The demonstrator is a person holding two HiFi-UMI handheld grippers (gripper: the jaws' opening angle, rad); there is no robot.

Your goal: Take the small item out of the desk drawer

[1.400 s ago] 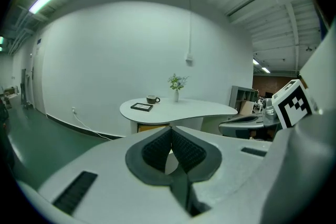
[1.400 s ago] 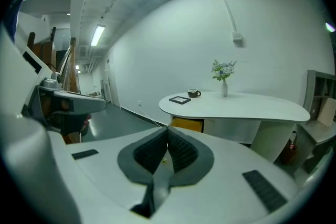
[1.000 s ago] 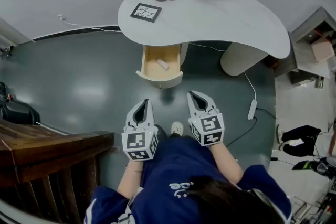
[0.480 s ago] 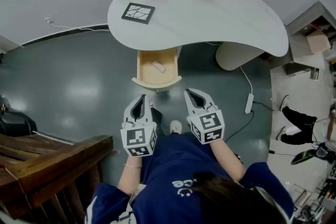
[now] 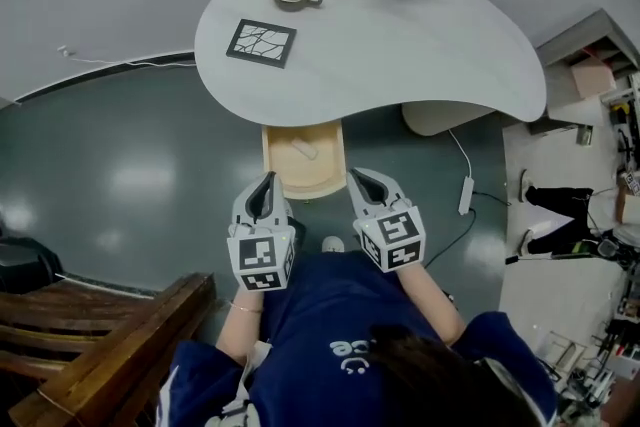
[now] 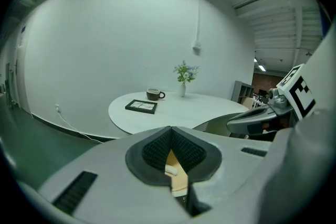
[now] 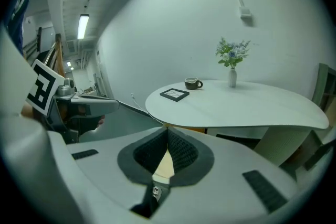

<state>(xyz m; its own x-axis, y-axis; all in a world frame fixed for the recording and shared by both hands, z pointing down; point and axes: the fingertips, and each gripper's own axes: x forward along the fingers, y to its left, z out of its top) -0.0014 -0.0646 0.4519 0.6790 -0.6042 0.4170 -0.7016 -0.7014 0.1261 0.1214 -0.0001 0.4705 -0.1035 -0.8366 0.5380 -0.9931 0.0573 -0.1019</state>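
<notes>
left hand-held gripper (image 5: 267, 179) pressed together, empty | right hand-held gripper (image 5: 359, 176) same | open drawer (image 5: 302, 187) at their 12 o'clock, small item (image 5: 304, 150) inside

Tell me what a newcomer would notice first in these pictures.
The open wooden drawer under the white kidney-shaped desk stands out, with a small pale item lying inside. Just short of it, the left gripper and right gripper point toward it, jaws shut and empty.

Drawer (image 5: 272, 163) rear under desk (image 5: 400, 45), small item (image 5: 304, 150) too small to identify
</notes>
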